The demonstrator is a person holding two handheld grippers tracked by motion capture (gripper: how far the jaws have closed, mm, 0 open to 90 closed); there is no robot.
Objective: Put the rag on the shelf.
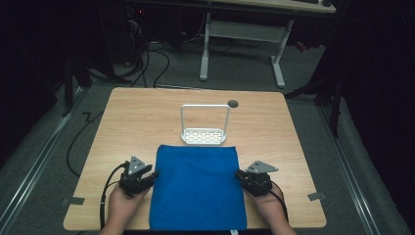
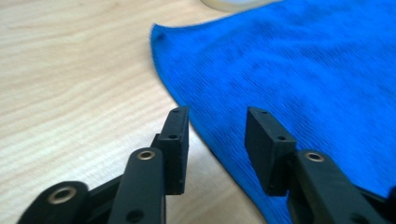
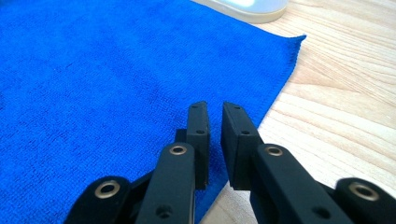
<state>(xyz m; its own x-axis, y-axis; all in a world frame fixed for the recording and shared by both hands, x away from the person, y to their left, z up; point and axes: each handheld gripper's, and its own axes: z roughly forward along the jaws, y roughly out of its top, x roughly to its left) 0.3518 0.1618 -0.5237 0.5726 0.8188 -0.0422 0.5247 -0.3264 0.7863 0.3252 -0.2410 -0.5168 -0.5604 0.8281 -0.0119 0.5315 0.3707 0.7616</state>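
**Both tools parted at the cloth's side edges, nothing gripped**

I have the blue microfibre cloth (image 1: 196, 188) lying flat on the worktop (image 1: 132, 117), near my edge, its far edge just short of the white wire-handled rack (image 1: 204, 133). My left tool (image 1: 151, 175) sits at the cloth's left edge with its jaws well apart; in the left gripper view the cloth edge runs across the gap between the pads (image 2: 176, 140) and neither pad presses on it. My right tool (image 1: 240, 174) is at the right edge, jaws only narrowly parted, a slim gap showing in the right gripper view, with the cloth's edge beneath the tips and nothing clamped.

What worries me: if I close either tool from here I may pinch only a thin lip of fabric (or none on the right, where the hem sits partly under the tips), and the cloth would slip out on the lift. Uneven grips would drag it askew. Pushing the cloth forward could nudge the rack, which stands right behind it. The small round hole (image 1: 233, 104) in the worktop lies well beyond and is no hindrance.
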